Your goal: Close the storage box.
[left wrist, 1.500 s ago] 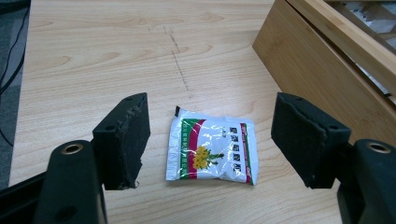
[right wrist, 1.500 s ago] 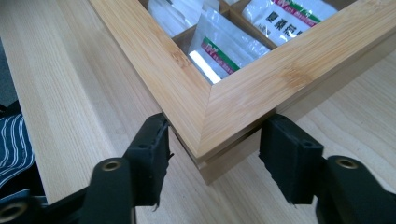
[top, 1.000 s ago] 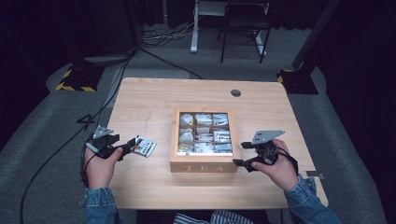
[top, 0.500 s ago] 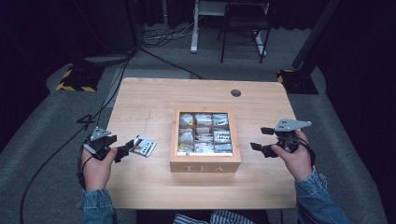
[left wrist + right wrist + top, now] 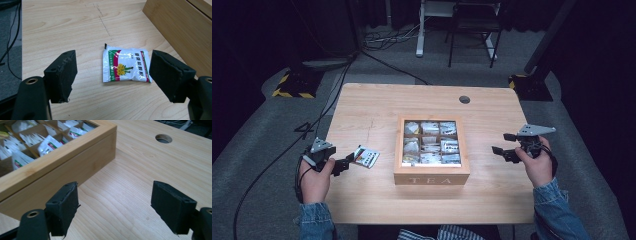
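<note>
A white tea sachet point(image 5: 366, 157) with a red and green stripe and yellow flowers lies flat on the wooden table point(image 5: 382, 105), left of the open wooden tea box point(image 5: 432, 178). My left gripper point(image 5: 346, 164) sits just short of it. In the left gripper view the sachet point(image 5: 126, 65) lies ahead between the jaws, whose pads do not touch it; my left gripper point(image 5: 112, 72) is open and its jaws have just been opening. My right gripper point(image 5: 504, 144) hovers right of the box, open with nothing between the jaws, which have just closed a little. The box wall point(image 5: 62, 167) stands to its left.
The tea box holds several compartments packed with sachets point(image 5: 430, 142). A round cable hole point(image 5: 464, 99) sits near the table's far right; it is beyond the right gripper's jaws point(image 5: 163, 138). Cables trail on the floor left of the table. A chair stands behind it.
My right hand has moved to the right, away from the tea box's front corner to a spot beside its right wall. The left hand and the sachet have stayed in place.
</note>
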Available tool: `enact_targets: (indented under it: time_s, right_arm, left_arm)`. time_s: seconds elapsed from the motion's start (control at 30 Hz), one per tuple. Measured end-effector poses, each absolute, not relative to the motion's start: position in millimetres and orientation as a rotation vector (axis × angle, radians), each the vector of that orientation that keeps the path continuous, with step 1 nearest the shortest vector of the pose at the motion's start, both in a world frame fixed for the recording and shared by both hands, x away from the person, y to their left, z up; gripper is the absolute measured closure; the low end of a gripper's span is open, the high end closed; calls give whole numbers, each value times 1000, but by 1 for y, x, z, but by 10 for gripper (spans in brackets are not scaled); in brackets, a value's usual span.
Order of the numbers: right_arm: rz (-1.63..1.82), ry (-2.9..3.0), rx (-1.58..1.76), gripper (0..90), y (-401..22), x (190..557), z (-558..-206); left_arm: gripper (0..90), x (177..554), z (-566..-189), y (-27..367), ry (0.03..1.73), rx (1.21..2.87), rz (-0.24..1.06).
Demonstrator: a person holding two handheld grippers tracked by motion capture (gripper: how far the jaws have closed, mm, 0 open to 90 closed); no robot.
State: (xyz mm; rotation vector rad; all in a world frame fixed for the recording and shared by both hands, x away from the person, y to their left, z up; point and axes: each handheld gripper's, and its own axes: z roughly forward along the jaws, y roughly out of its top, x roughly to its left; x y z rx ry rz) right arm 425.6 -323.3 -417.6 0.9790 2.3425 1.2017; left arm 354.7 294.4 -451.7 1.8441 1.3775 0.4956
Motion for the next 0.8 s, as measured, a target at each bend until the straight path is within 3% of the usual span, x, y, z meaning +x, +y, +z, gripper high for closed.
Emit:
enact_targets:
  time_s: [0.8]
  right_arm:
    - [1128, 2333, 1167, 184, -366, 448, -473]
  left_arm:
    - [193, 362, -464, 291, 1391, 1918, 425]
